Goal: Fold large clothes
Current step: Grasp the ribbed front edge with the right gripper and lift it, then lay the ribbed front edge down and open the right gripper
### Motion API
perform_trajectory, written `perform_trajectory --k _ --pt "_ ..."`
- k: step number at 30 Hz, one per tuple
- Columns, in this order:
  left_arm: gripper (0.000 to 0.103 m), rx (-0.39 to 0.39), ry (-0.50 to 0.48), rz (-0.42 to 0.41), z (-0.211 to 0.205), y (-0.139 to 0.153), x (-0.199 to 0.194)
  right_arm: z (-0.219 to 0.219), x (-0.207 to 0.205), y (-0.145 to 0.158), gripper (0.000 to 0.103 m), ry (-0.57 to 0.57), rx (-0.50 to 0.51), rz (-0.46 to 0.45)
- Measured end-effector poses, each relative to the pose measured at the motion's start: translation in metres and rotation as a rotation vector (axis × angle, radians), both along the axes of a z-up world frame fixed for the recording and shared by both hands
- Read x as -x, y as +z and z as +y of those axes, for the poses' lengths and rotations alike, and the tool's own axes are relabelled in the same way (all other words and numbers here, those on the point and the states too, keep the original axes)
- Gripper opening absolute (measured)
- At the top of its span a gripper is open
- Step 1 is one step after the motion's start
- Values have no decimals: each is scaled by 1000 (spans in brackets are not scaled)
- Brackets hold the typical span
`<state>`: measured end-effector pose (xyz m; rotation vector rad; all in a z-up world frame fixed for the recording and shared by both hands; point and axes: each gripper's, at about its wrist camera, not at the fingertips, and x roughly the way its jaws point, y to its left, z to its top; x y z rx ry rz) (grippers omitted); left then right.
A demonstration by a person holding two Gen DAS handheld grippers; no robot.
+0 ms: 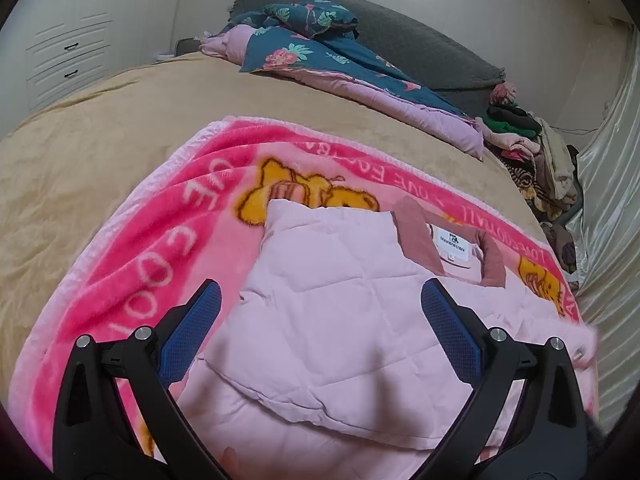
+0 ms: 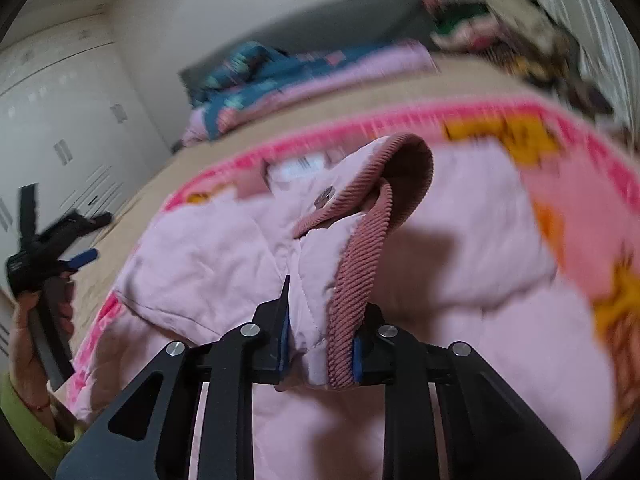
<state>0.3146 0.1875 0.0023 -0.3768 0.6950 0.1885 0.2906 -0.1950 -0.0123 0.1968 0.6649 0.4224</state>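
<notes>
Clamped in the right tool (image 2: 320, 344) is a fold of the pink jacket (image 2: 420, 280), taken where the quilted shell meets the ribbed corduroy cuff (image 2: 352, 276); the jaws stand narrow with cloth and trim bunched between them. The left tool (image 1: 320, 320) hangs wide and empty above the jacket's folded panel, touching nothing as far as I can tell. In the right view it shows at the left, in the person's hand (image 2: 28, 344).

The jacket lies on a pink printed blanket (image 1: 160, 208) spread over the near part of the bed (image 1: 80, 140), with the collar (image 1: 416, 236) and label toward the headboard and the hem toward the near edge, so its long axis runs up the bed. One side is already laid in over the middle.

It looks light, puffy and limp: it should drape and sag from any single hold. The shell seems smooth, so it may slide on itself, while the ribbed trim gives the pads better bite. I would take it at seams, cuff or collar rather than the padded middle.
</notes>
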Motion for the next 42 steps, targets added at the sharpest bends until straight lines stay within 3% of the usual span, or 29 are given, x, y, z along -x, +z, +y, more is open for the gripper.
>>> perform_trajectory --k 5,10,27,42 --pt "93 -1 0 2 0 1 0 4 -7 59 20 49 70 -150" --pt "93 -10 -19 -5 -1 3 -1 -3 -25 82 20 33 117 -201" --pt "93 -52 -109 45 -34 -12 -17 -19 -50 9 20 -60 118 3" --pt "93 -128 -242 91 -76 -31 -30 -18 -55 -11 28 -89 146 75"
